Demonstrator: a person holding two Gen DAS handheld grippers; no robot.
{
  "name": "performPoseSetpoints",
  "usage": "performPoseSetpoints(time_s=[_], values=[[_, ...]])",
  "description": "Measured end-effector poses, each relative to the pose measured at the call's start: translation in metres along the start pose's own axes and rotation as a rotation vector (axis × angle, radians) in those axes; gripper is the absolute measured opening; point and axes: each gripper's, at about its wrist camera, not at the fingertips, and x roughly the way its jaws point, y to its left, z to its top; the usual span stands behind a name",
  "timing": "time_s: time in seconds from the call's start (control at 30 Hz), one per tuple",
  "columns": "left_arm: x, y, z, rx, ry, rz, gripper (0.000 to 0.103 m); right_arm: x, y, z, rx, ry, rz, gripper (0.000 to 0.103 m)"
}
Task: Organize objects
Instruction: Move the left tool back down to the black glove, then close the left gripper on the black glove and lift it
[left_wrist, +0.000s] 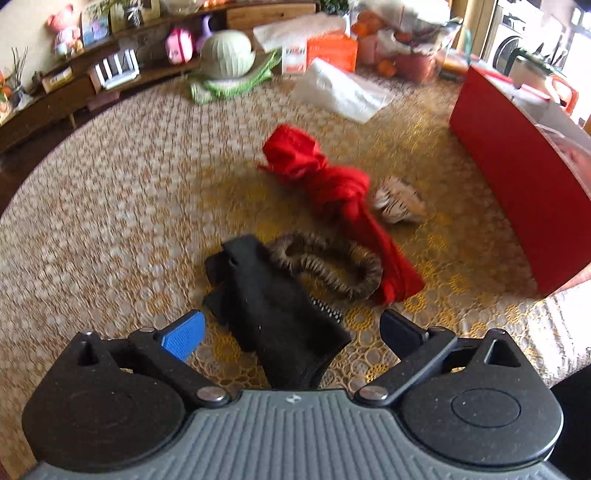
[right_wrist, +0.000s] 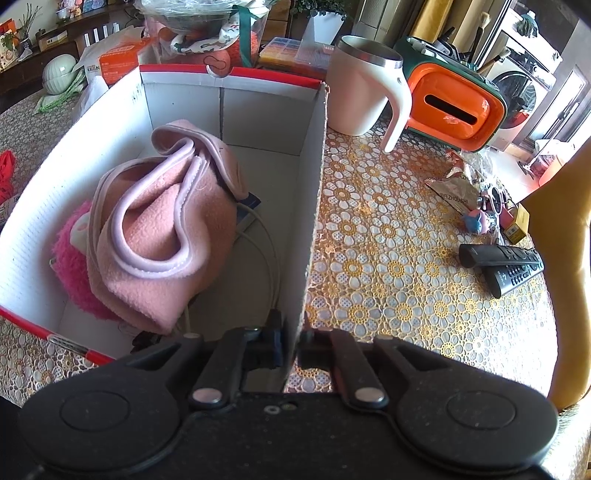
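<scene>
Claws (left_wrist: 291, 328): two; box (right_wrist: 314, 206): one.

The tablecloth (right_wrist: 388, 229) has a gold and white flower lace pattern. The box (right_wrist: 236, 99) is white inside, red outside, holding a pink cloth (right_wrist: 162, 236). The scarf (left_wrist: 325, 184) is red, the glove (left_wrist: 273, 306) black.

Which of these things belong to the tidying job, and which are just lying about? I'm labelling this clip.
Job:
- black glove, between the open left gripper fingers
- red scarf
- brown hair band
- striped cloth
- red box, wall clamped by right gripper
- pink fleece inside

Lying about:
- mug
- remotes
- orange tissue box
</scene>
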Motion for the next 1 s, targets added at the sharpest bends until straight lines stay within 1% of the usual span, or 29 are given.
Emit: performPoseSetpoints(time_s=[0.17,0.33,0.53,0.6,0.67,0.7,0.77,0.8,0.83,0.87,0.9,0.97,1.0], values=[[0.012,0.000,-0.006,-0.011,0.037,-0.009,0.101,0.000,0.000,0.000,-0.002,0.000,-0.002,0.007],[0.018,-0.003,-0.011,0.008,0.031,0.031,0.101,0.000,0.000,0.000,-0.005,0.000,-0.003,0.007],[0.020,0.000,-0.013,-0.018,0.022,0.060,0.099,0.000,0.000,0.000,-0.004,0.001,-0.003,0.007],[0.019,0.000,-0.013,-0.020,0.021,0.048,0.092,0.000,0.000,0.000,-0.005,0.001,-0.003,0.007],[0.019,0.000,-0.013,-0.019,0.027,0.036,0.082,0.000,0.000,0.000,-0.005,0.001,-0.003,0.007],[0.019,-0.001,-0.013,-0.018,0.030,0.030,0.079,0.000,0.000,0.000,-0.005,0.001,-0.003,0.007],[0.017,-0.002,-0.012,-0.018,0.031,0.008,0.068,0.000,0.000,0.000,-0.007,0.001,-0.005,0.007],[0.017,-0.004,-0.013,-0.015,0.031,0.006,0.066,0.000,0.000,0.000,-0.009,0.001,-0.006,0.007],[0.016,-0.004,-0.012,-0.010,0.030,0.008,0.063,0.000,0.001,0.000,-0.010,0.001,-0.007,0.007],[0.015,-0.005,-0.012,-0.006,0.028,0.012,0.055,0.000,0.001,0.001,-0.010,0.001,-0.007,0.007],[0.015,-0.005,-0.012,-0.007,0.027,0.017,0.052,0.000,0.001,0.001,-0.011,0.001,-0.007,0.007],[0.013,-0.003,-0.011,-0.029,0.020,0.015,0.042,0.000,0.001,0.001,-0.011,0.001,-0.007,0.007],[0.012,-0.002,-0.011,-0.041,0.018,0.013,0.039,0.000,0.001,0.001,-0.010,0.001,-0.007,0.007]])
